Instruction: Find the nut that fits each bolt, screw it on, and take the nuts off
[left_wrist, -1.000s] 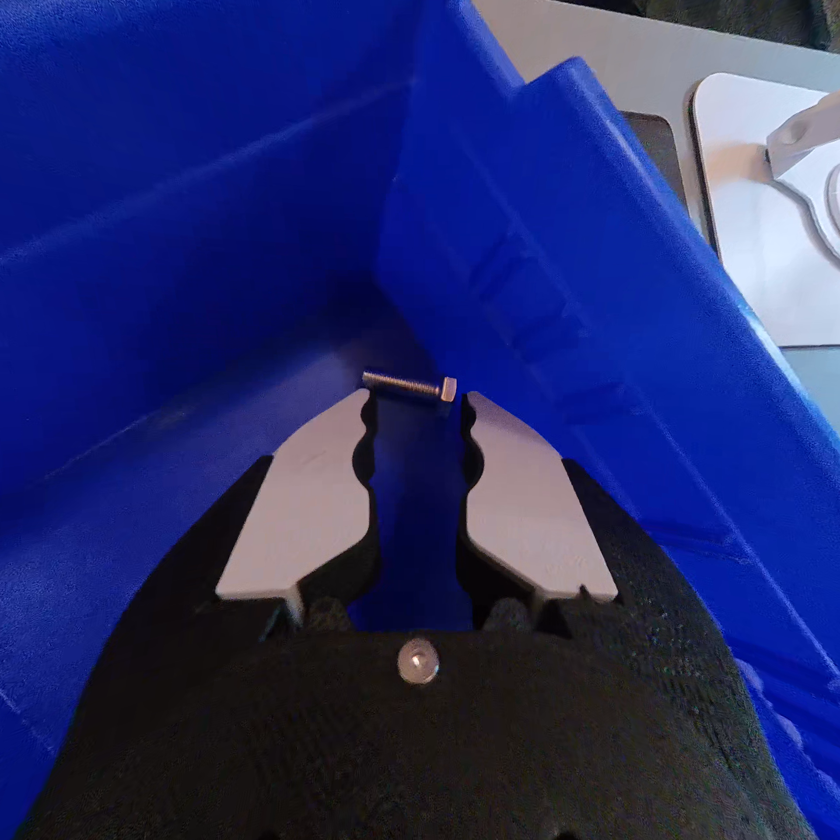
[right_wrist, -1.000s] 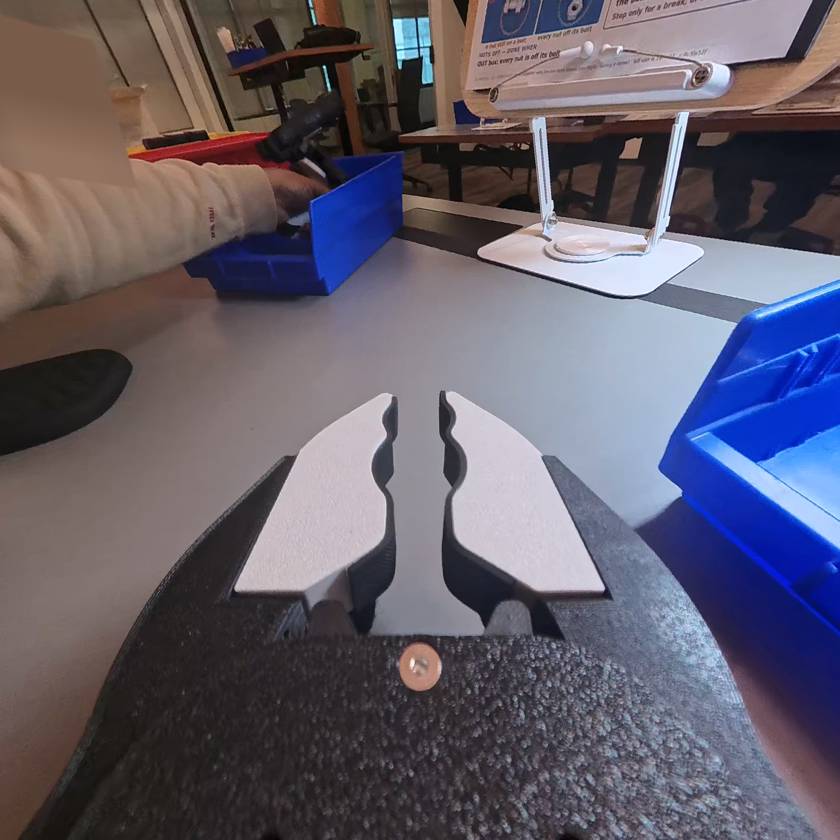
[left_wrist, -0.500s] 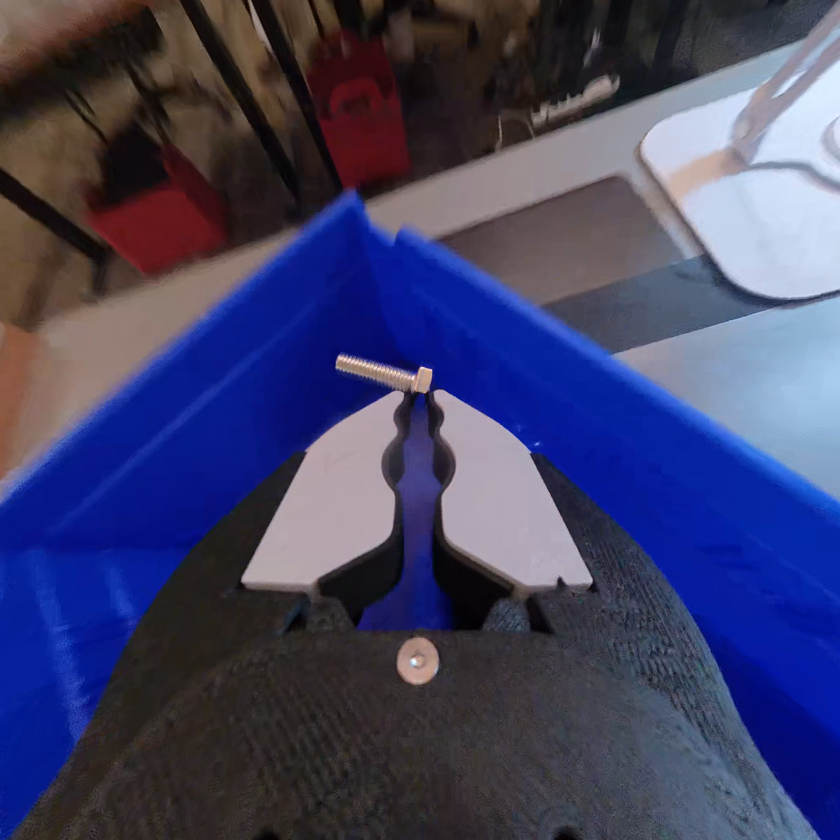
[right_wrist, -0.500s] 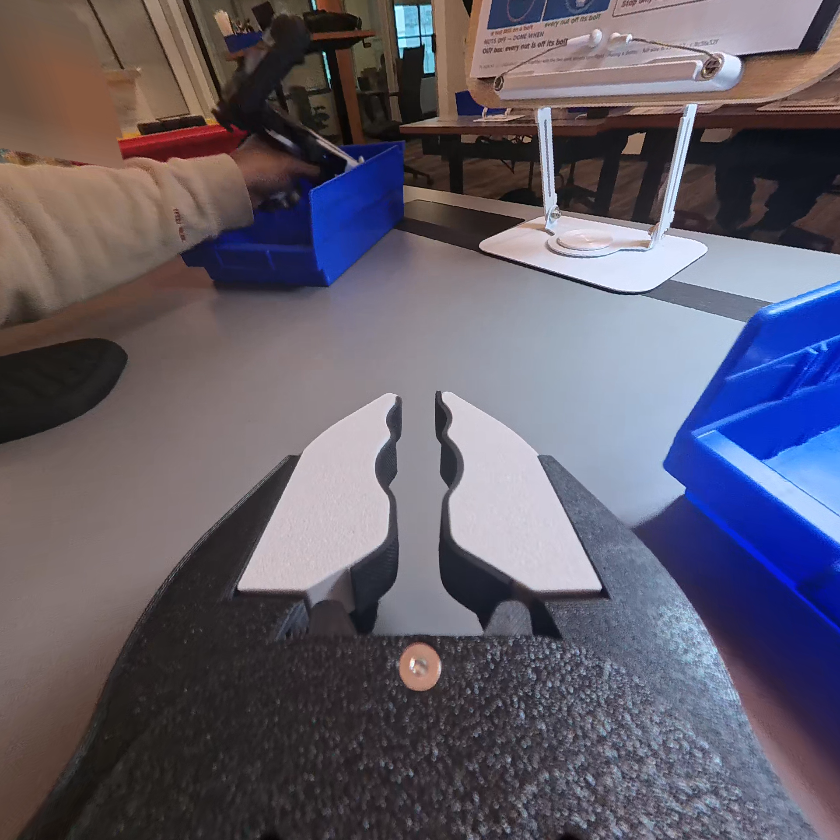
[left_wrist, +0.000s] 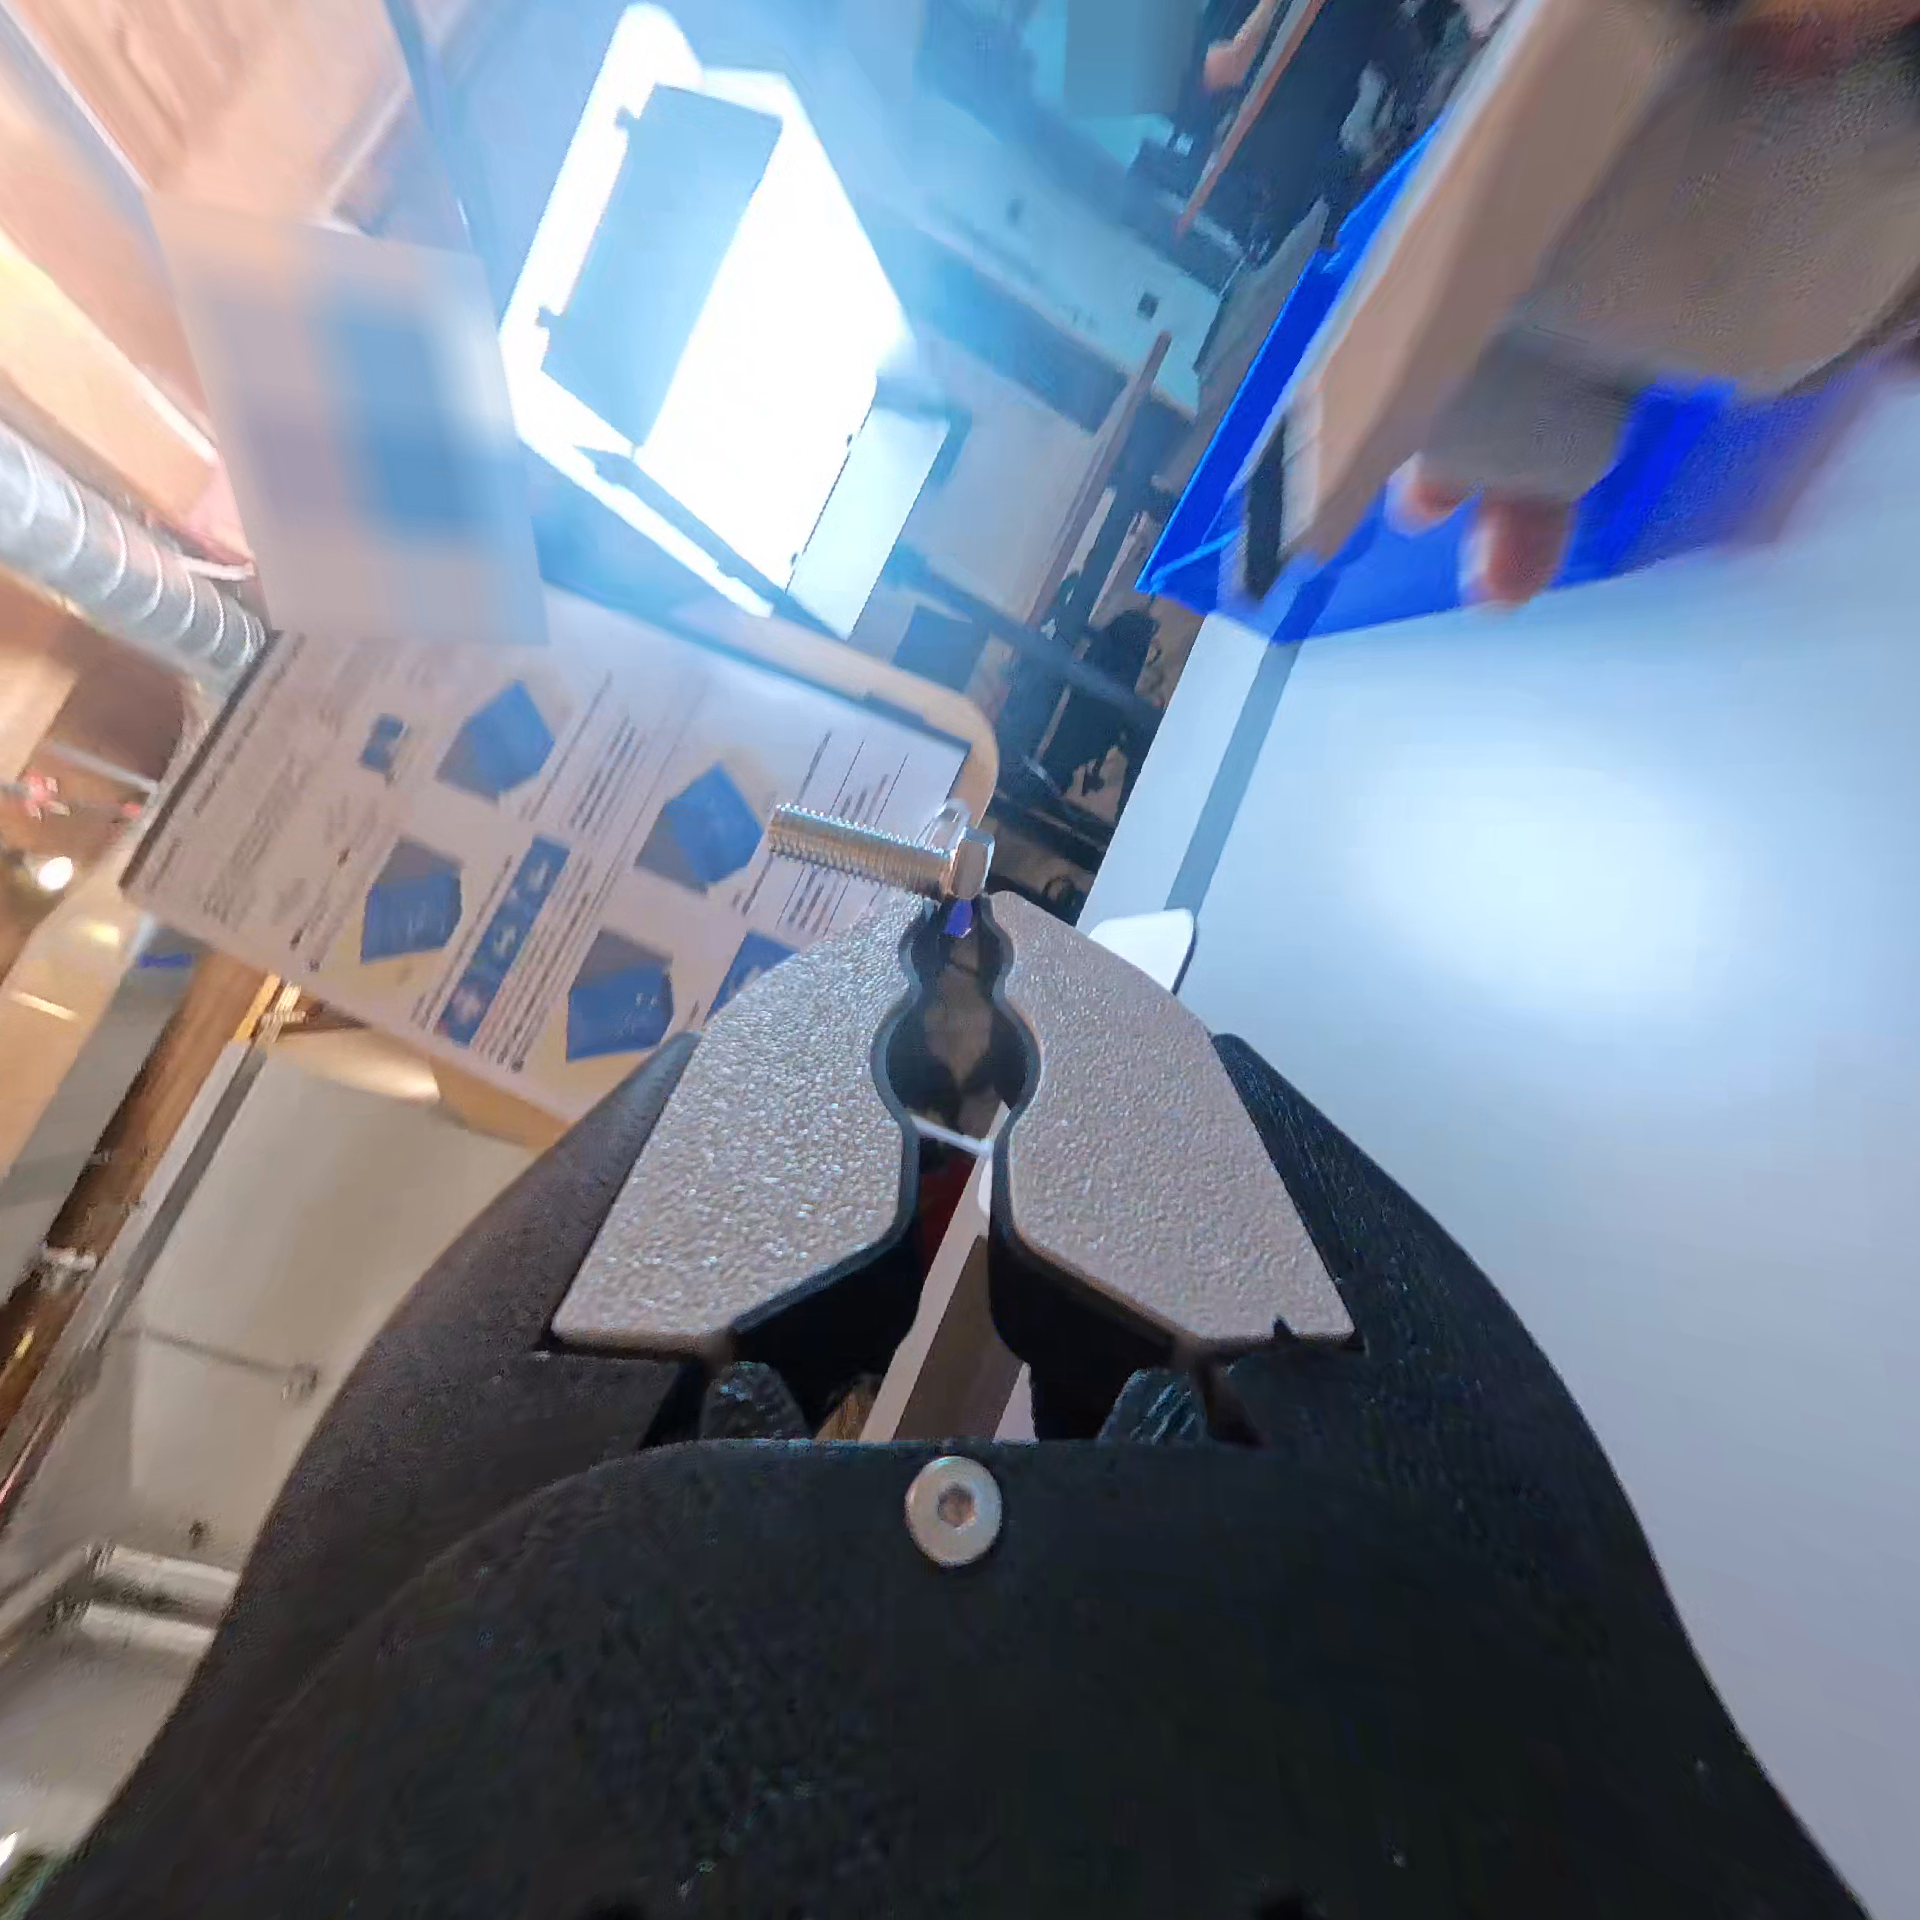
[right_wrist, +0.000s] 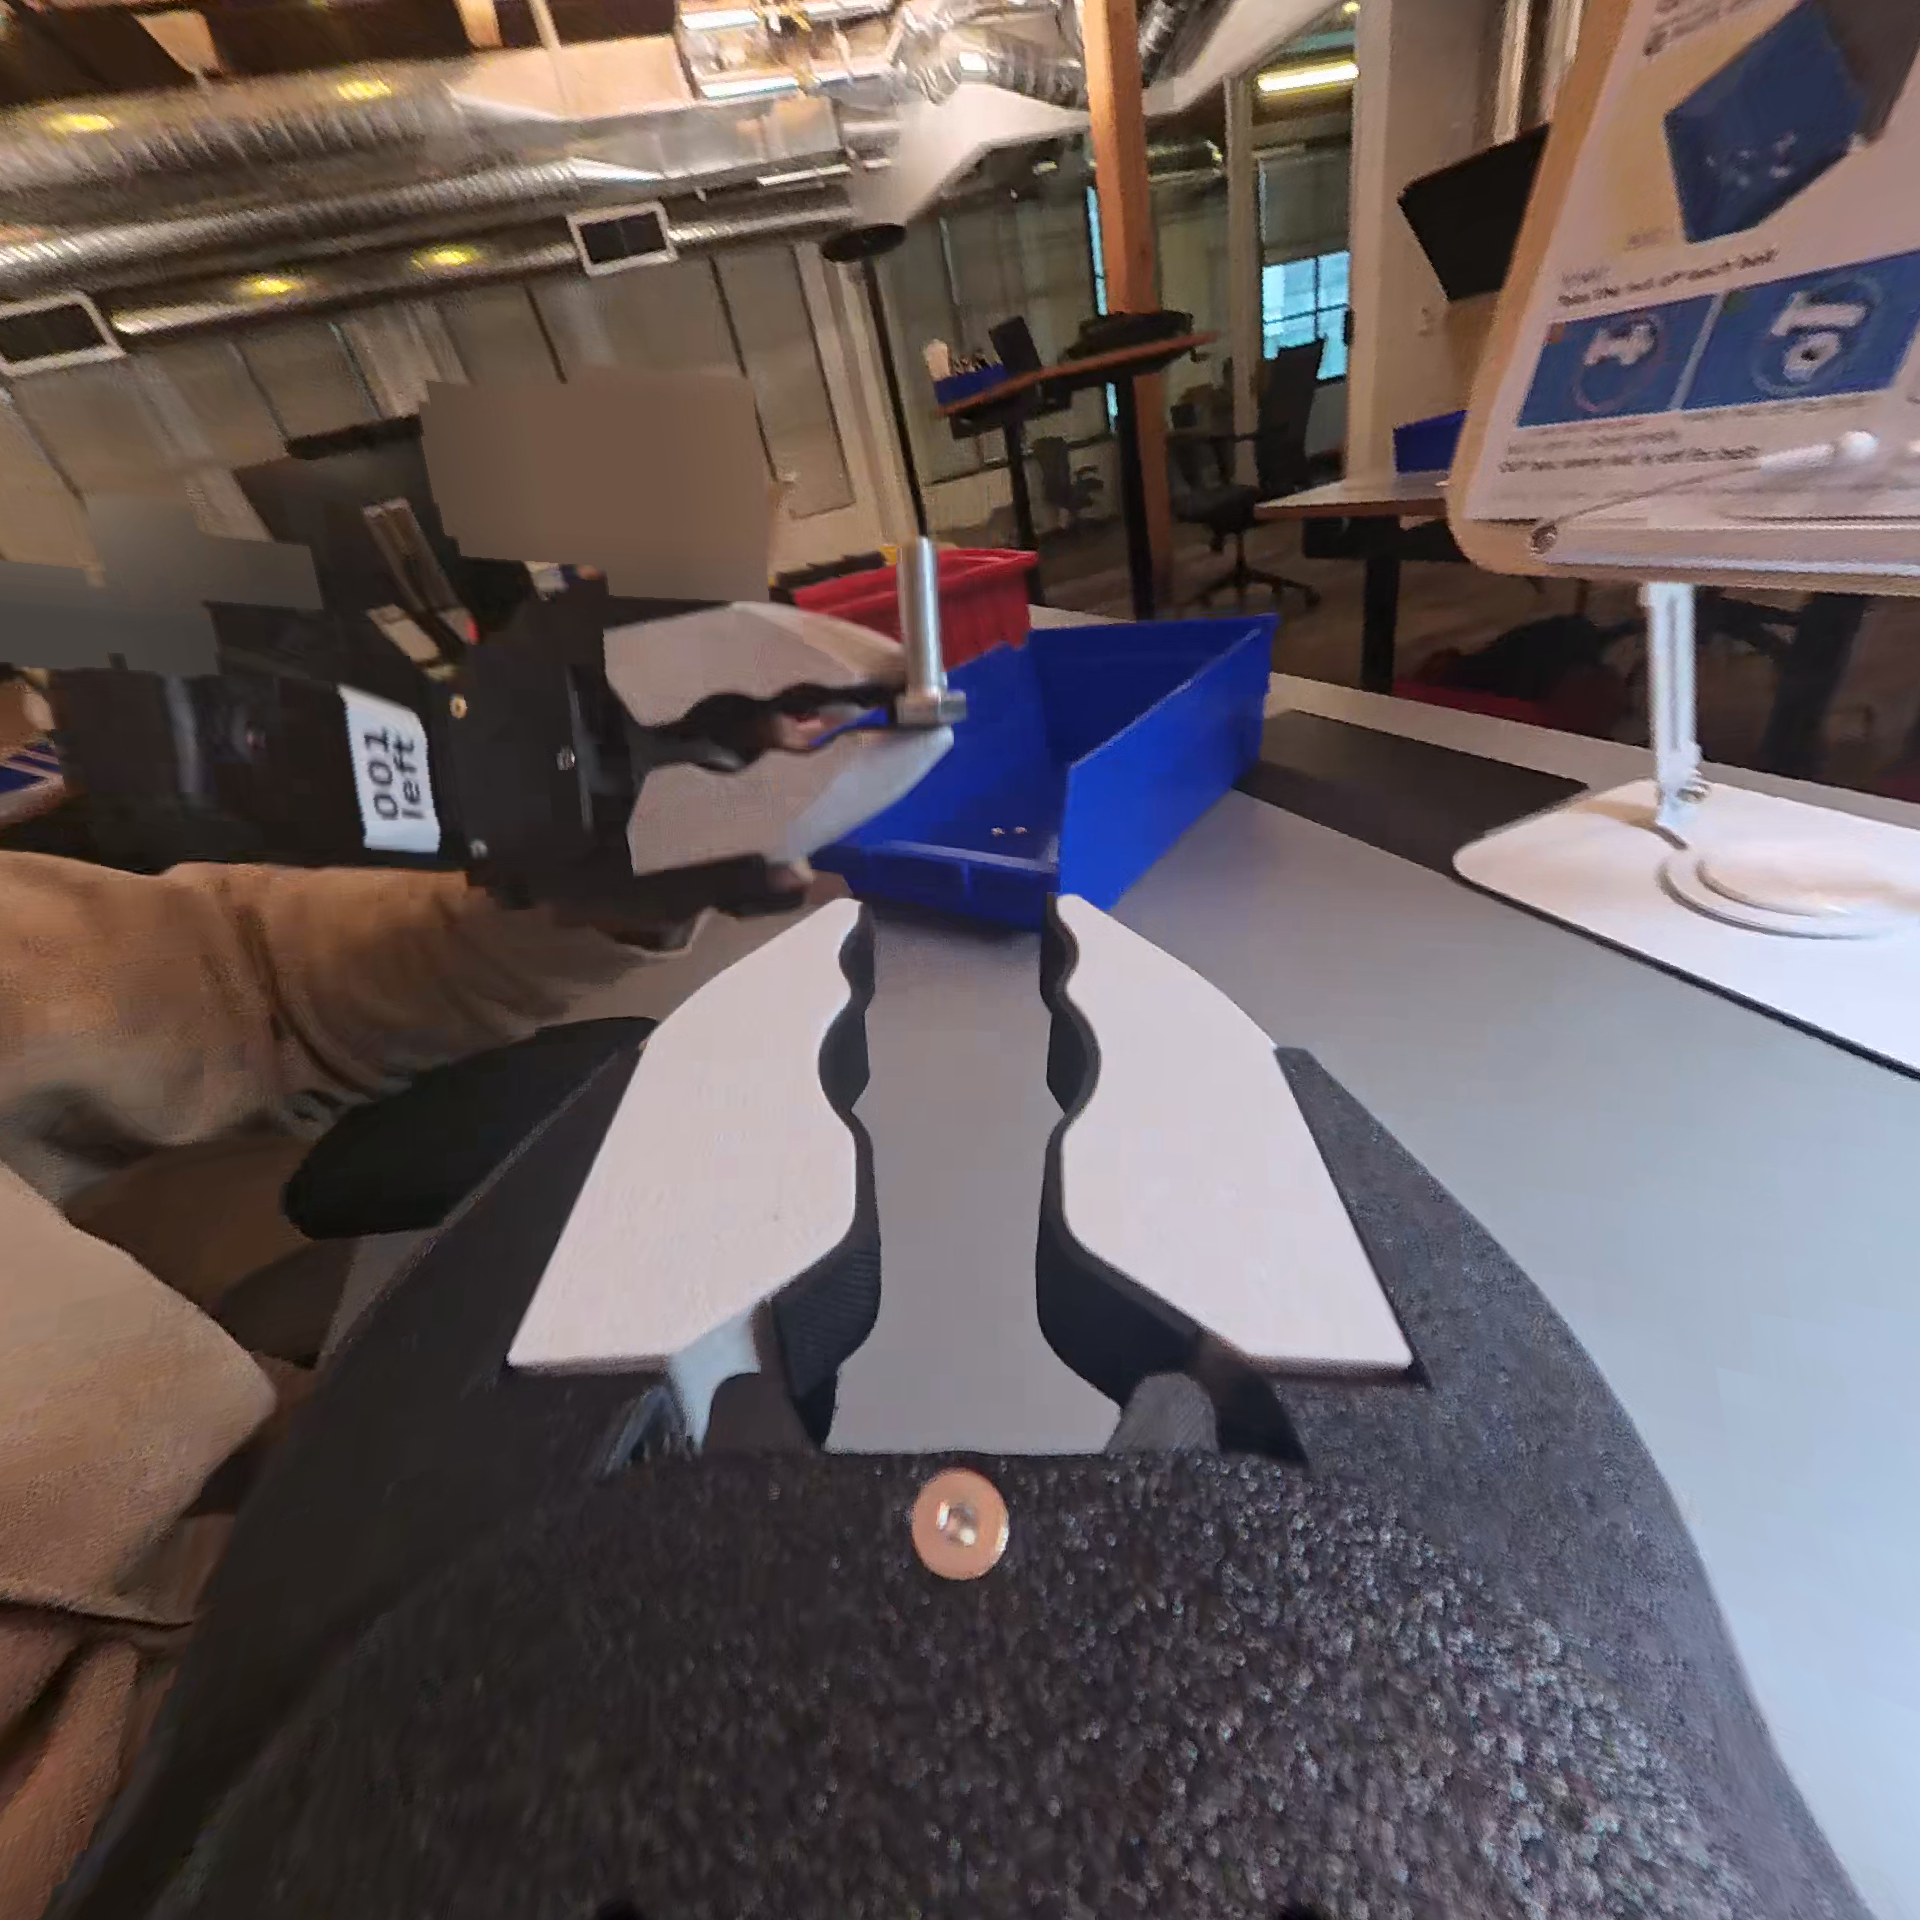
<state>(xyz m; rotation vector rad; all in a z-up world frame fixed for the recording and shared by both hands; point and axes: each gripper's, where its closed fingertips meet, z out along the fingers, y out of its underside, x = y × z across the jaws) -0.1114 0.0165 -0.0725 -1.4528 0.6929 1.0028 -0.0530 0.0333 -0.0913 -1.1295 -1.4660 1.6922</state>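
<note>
My left gripper (left_wrist: 956, 909) is shut on the hex head of a silver bolt (left_wrist: 873, 854), whose threaded shaft sticks out to the left of the fingertips. In the right wrist view the left gripper (right_wrist: 914, 719) is held in the air at the left, and the bolt (right_wrist: 921, 623) stands upright with its head pinched between the tips. My right gripper (right_wrist: 958, 920) is open and empty, low over the grey table (right_wrist: 1558, 1195), pointing towards the left gripper. No nut shows in either view.
A blue bin (right_wrist: 1153, 743) stands on the table just behind the left gripper, with a red bin (right_wrist: 982, 587) behind it. An instruction board on a white stand (right_wrist: 1714, 862) is at the right. A black pad (right_wrist: 447, 1132) lies at the left. Another blue bin (left_wrist: 1683, 488) and a sleeve (left_wrist: 1621, 260) show in the left wrist view. Left tips to right tips: about 7 centimetres.
The left gripper closed on the bolt's head, lifted it out of the blue bin and rolled so the bolt stands upright. The right gripper opened wider and tilted up towards it.
</note>
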